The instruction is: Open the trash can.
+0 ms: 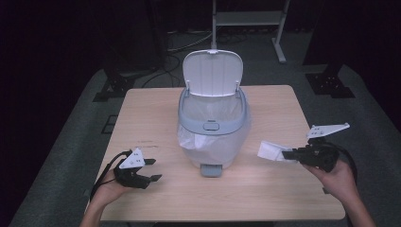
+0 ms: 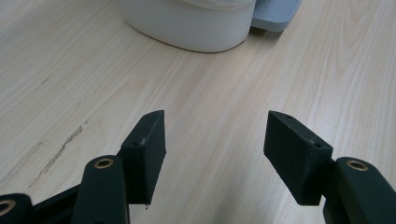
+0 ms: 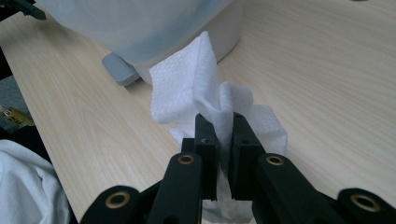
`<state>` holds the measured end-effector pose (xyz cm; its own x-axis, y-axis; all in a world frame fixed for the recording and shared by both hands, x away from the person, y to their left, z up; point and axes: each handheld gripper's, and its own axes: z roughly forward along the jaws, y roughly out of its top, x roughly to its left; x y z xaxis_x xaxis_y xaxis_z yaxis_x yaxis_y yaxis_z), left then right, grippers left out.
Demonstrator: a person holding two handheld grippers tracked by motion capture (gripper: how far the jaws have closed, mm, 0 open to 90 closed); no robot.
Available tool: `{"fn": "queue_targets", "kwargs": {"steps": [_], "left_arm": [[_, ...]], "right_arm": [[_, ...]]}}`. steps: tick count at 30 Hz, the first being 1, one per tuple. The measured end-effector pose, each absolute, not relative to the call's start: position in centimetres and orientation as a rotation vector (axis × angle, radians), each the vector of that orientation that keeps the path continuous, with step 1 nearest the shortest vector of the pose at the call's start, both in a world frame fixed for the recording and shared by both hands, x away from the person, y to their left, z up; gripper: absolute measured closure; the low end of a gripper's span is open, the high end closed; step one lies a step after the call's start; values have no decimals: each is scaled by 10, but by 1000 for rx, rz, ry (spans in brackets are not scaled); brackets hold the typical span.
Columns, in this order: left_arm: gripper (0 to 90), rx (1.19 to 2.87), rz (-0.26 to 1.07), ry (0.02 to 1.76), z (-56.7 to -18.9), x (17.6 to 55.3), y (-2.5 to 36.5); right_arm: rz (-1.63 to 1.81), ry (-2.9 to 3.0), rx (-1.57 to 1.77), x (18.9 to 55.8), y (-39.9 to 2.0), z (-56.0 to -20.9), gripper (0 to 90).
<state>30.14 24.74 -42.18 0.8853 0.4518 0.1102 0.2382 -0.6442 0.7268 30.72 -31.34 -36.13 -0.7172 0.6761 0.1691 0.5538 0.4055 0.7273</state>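
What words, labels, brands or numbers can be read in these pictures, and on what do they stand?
None can be read.
The bin bears a small oval badge on its grey rim, too small to read.
A yellowish scrap with dark marks at the left edge of the right gripper view is too blurred to read.
The tissue, the table and both hand-held grippers bear no text.

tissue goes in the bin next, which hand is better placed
Right. The right gripper is shut on the tissue beside the open bin; the left gripper is open with nothing between its jaws.
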Motion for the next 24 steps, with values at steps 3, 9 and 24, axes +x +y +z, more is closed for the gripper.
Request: {"fn": "queue_targets", "kwargs": {"steps": [3,9,24], "left_arm": [[379,2291,365,496,-423,301,248],[378,2288,366,500,-425,300,249],[359,2285,373,526,-431,298,253]], "right_arm": [[1202,2504,1098,308,-313,-354,835],[1198,2509,1081,309,-311,-341,836],[1241,2508,1050,312,-311,-303,835]]}}
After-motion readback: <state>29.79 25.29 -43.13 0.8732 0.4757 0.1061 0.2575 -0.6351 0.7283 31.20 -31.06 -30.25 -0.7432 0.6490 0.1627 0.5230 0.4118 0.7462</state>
